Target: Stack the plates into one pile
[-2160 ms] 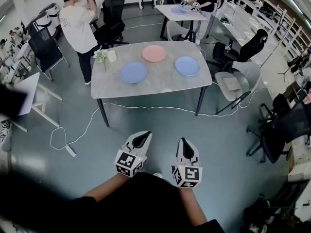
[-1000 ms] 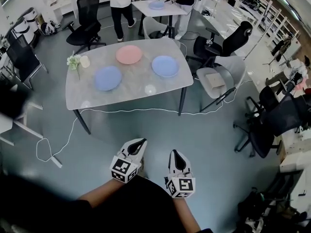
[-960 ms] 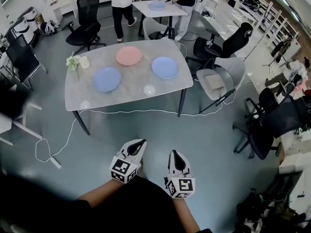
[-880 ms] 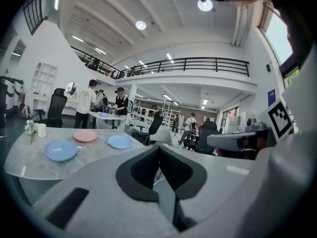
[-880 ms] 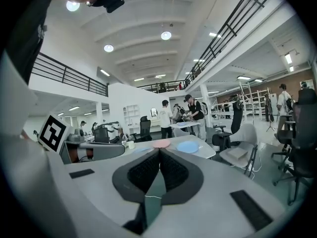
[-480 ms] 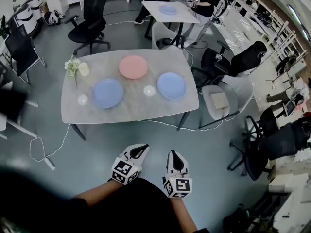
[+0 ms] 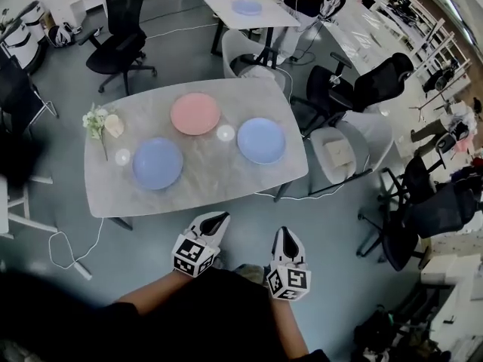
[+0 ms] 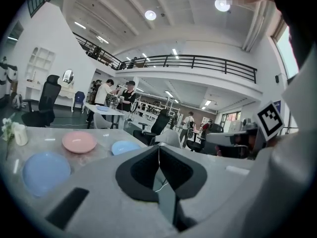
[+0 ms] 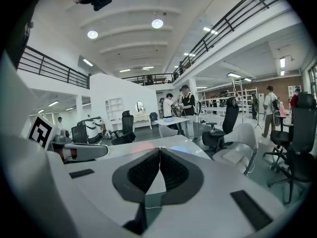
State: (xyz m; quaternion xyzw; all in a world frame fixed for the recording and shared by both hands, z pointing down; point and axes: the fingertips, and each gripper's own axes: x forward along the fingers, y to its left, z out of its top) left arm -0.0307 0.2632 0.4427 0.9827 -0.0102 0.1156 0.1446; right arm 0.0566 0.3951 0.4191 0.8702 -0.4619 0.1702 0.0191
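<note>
Three plates lie apart on the grey table (image 7: 226, 183): a pink plate (image 7: 195, 113) at the back, a blue plate (image 7: 158, 163) at the front left and a second blue plate (image 7: 262, 140) at the right. My left gripper (image 7: 214, 221) hangs just off the table's near edge, shut and empty. My right gripper (image 7: 287, 235) is beside it over the floor, also shut and empty. The left gripper view shows the pink plate (image 8: 79, 141) and both blue plates (image 8: 45, 170) (image 8: 125, 147) beyond the closed jaws. In the right gripper view the plates are mostly hidden behind the jaws.
A flower sprig (image 7: 95, 119) and a white cup (image 7: 114, 125) stand at the table's left end. A grey chair (image 7: 337, 148) and black office chairs (image 7: 377, 74) crowd the right side. A white cable (image 7: 72, 253) lies on the floor at the left. People work at a far table (image 7: 249, 7).
The table has come much closer to me in the head view. Both grippers have travelled toward its near edge, and both stay shut.
</note>
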